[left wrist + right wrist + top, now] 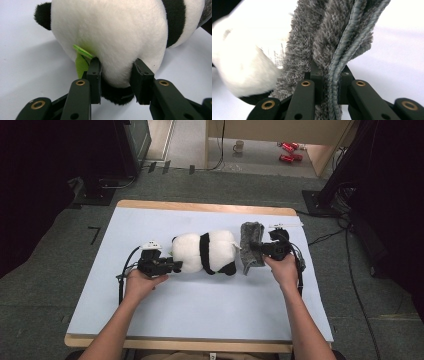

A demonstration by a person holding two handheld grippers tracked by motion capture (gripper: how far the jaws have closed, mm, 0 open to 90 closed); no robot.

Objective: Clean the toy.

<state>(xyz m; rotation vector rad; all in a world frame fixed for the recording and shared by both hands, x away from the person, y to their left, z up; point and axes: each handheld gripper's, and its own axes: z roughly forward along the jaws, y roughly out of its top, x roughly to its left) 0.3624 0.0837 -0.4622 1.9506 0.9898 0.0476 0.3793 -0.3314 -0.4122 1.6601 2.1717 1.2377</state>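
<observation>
The plush panda (205, 252) lies lengthwise across the counter (200, 305), between the two tools. The left tool (175, 266) is clenched on its rounded, soft white end, pads sunk into the fur; the left gripper view reveals a green felt leaf (81, 61) beside one pad. The right tool (257, 247) pinches a shaggy grey cloth (251, 245) with a corded edge, just beside the panda's other end

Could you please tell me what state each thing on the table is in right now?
Plush panda: lying on its side on the table.
Grey towel: folded, bunched, held up on edge beside the panda.
Left claw: pinching the panda's end.
Right claw: clamped on the towel's folded edge.
</observation>
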